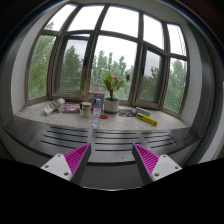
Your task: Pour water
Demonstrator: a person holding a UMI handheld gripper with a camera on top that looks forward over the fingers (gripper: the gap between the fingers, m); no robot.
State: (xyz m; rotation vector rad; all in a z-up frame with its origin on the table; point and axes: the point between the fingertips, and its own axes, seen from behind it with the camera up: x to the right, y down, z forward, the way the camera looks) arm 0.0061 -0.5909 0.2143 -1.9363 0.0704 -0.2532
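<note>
Nearest the camera, the gripper (110, 160) hangs spread wide with nothing between its pink pads (76, 157), above a dark ridged surface (110, 137) that I judge to be a radiator or grille. Beyond it the windowsill (60, 117) carries a clutter — a potted plant (112, 90), a yellow item (146, 118), a lying bottle-like shape (52, 106) — under the bay window (105, 45). Pouring looks not yet begun; which item holds the water, or receives it, is too small to tell.
</note>
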